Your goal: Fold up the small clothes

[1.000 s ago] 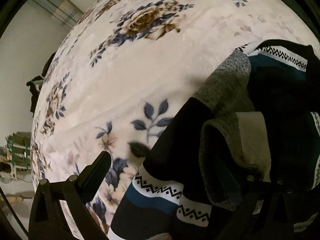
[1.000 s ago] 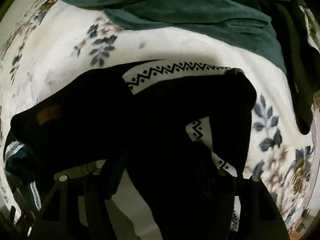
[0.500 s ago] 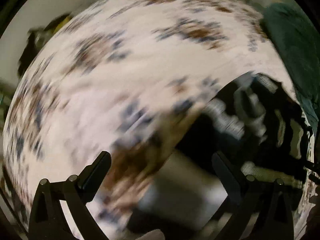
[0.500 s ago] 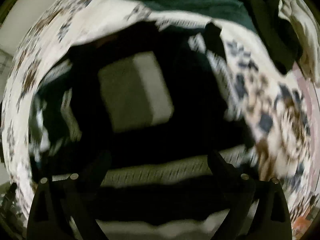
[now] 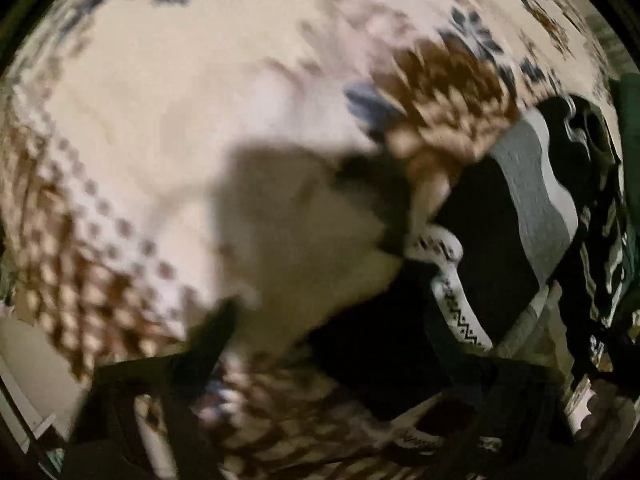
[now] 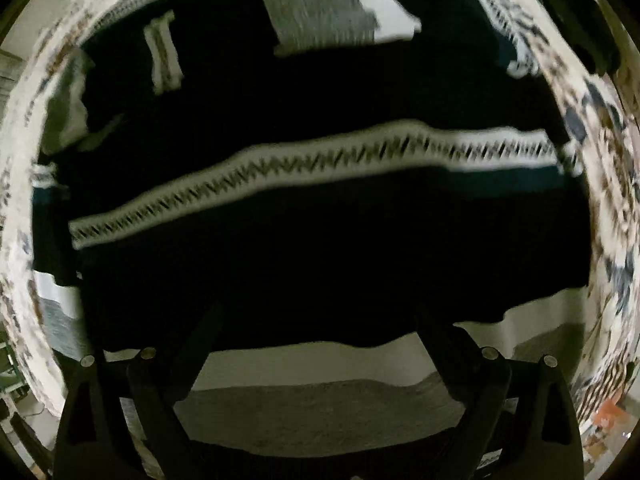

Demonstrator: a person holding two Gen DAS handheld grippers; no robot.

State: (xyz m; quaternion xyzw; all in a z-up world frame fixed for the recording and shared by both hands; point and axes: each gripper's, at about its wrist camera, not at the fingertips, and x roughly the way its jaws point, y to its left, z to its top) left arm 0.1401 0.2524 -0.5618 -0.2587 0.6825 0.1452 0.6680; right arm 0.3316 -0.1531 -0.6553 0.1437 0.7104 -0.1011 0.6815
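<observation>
The left hand-held gripper (image 5: pixel 332 320) has just been closing – nothing visibly clamped; the right hand-held gripper (image 6: pixel 320 320) stands released above the dark patterned sweater (image 6: pixel 320 240).

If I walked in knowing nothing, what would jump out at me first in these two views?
In the right wrist view, a black sweater fills the frame, a white zigzag band running across its middle. In the left wrist view, the cream floral blanket dominates, blurred, with the sweater bunched at its right.
</observation>
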